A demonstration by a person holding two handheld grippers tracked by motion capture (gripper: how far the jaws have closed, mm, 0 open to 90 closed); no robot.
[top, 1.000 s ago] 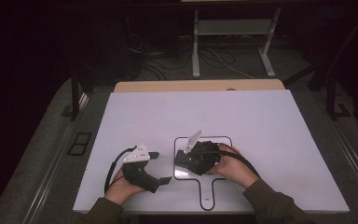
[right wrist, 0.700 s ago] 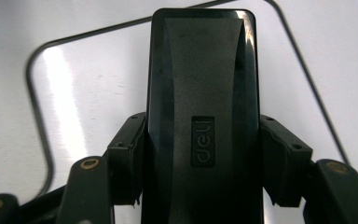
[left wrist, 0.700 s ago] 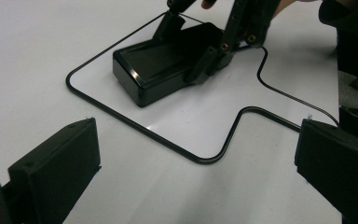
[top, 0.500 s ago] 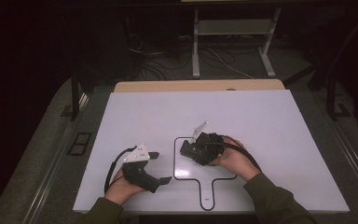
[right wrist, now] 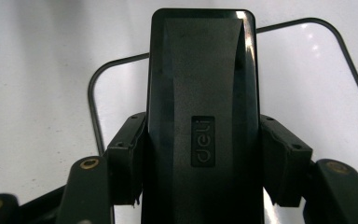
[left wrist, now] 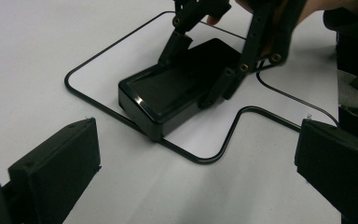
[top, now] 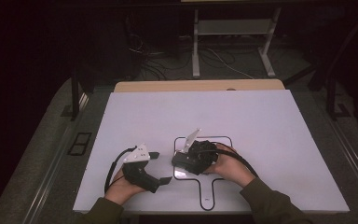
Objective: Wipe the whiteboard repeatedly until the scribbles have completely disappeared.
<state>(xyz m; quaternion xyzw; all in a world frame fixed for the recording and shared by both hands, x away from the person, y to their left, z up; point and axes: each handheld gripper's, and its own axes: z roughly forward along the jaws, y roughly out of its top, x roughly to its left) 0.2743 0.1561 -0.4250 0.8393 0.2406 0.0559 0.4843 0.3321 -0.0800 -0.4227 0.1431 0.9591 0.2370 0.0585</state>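
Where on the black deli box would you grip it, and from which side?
Across its two long sides near mid-length, coming in along its long axis from one short end. The black box is long, narrow and flat-sided, so its width fits between the jaws. The right tongs grip it just so, over the outline on the white board.

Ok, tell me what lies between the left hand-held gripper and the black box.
Bare white table crossed by the black outline, seen in the left gripper view, between the left hand-held gripper and black box.
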